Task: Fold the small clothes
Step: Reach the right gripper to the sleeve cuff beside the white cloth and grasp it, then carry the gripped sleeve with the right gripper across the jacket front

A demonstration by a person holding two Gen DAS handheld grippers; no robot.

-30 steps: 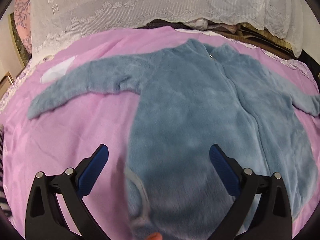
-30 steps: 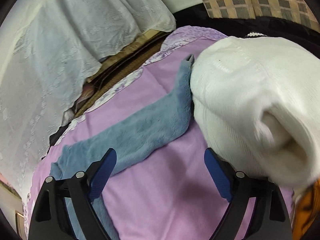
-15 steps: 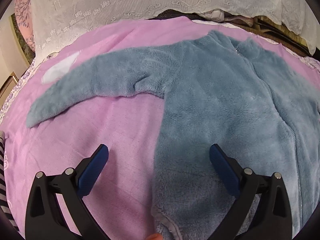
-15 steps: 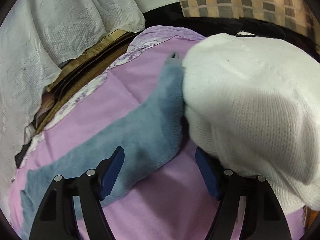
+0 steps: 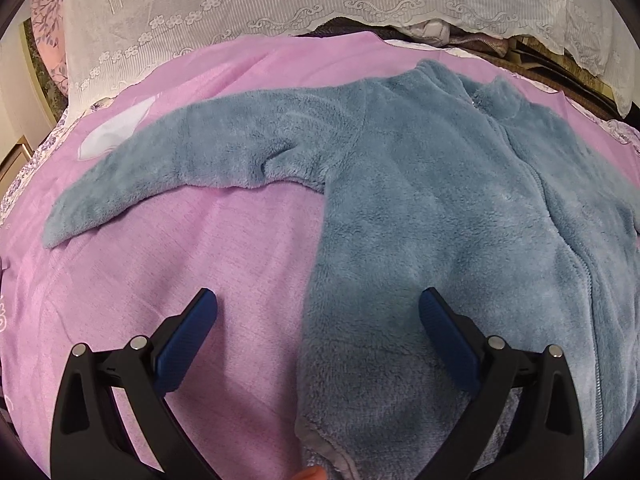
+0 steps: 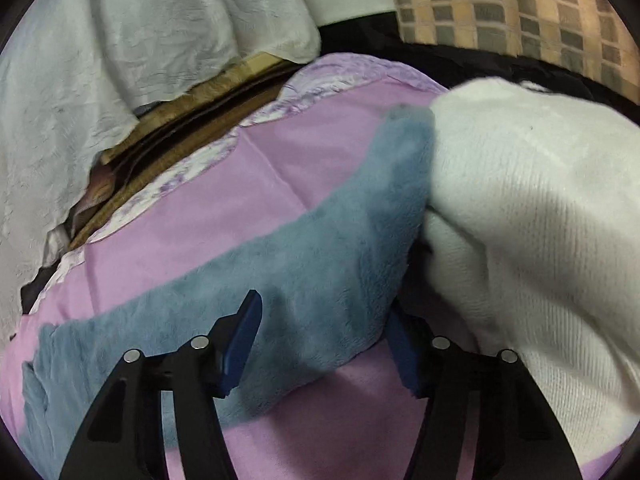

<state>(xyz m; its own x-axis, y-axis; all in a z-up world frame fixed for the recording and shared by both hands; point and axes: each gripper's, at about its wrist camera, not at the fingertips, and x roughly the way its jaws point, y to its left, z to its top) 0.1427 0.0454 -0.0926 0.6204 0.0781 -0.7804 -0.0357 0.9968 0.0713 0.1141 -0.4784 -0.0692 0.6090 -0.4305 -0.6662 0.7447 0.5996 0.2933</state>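
Note:
A blue-grey fleece zip jacket point(image 5: 432, 216) lies flat, front up, on a pink blanket point(image 5: 200, 272). Its left sleeve point(image 5: 180, 160) stretches out to the left. My left gripper point(image 5: 318, 316) is open and empty, hovering over the jacket's lower left side edge. In the right wrist view the jacket's other sleeve point(image 6: 320, 264) lies across the blanket point(image 6: 312, 152), its cuff end against a white knit garment point(image 6: 532, 216). My right gripper point(image 6: 324, 336) is open, its jaws astride the sleeve, narrower than before.
White lace cloth point(image 5: 280, 4) hangs along the far edge behind the blanket. Brown folded items point(image 6: 180, 136) lie under white cloth point(image 6: 120, 40). A checkered fabric point(image 6: 520, 12) is at the back right. The white knit pile fills the right side.
The left gripper has shifted left, so the jacket sits further right in its view. The right gripper moved forward onto the sleeve and its jaws narrowed around it.

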